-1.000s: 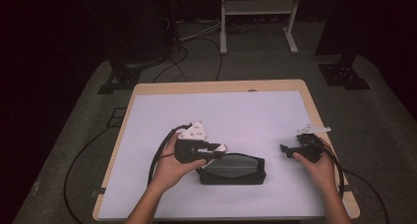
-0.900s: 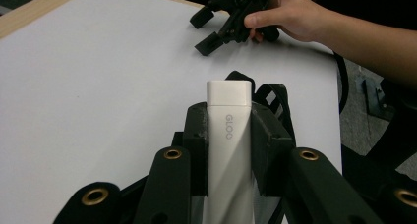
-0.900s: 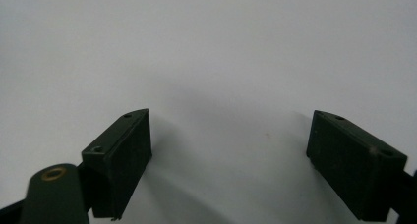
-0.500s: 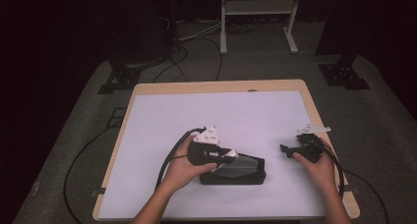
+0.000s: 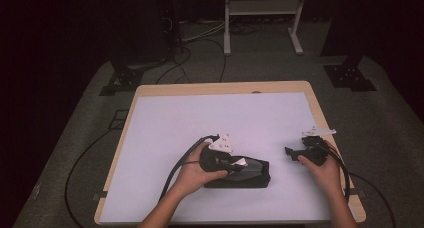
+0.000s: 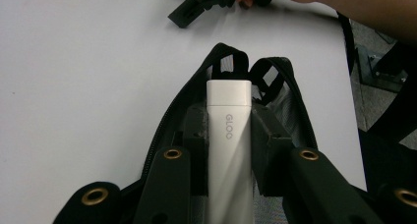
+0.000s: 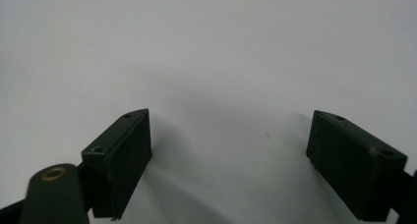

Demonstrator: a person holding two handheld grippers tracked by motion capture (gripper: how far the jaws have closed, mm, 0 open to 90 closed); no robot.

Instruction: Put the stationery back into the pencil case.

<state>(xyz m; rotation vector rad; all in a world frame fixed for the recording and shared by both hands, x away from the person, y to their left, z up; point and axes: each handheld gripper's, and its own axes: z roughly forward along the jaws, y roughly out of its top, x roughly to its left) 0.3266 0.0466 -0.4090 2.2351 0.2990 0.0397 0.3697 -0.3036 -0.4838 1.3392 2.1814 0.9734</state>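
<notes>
A white rectangular stick marked GLOO point(image 6: 229, 135) is clamped between the pads of my left gripper point(image 6: 229, 130), its far end pushed into the open mouth of a black mesh zip pouch point(image 6: 282, 94). In the high view the left gripper point(image 5: 235, 164) lies over the left end of the black pouch point(image 5: 250, 175) at the table's front middle. My right gripper point(image 5: 292, 152) rests on the white table at the right, jaws wide apart. In the right gripper view its fingertips point(image 7: 123, 150) frame bare white surface, with the right gripper point(image 7: 228, 160) holding nothing.
The white tabletop point(image 5: 200, 118) has a wooden rim; its right edge point(image 5: 320, 113) runs close to the right hand. Black cables point(image 5: 175, 173) trail from the left gripper off the front edge. A metal stand point(image 5: 260, 8) and cables lie on the dark floor beyond.
My left gripper has moved right and down with the white stick, from beside the pouch's left end to over its opening. The right gripper has stayed put.
</notes>
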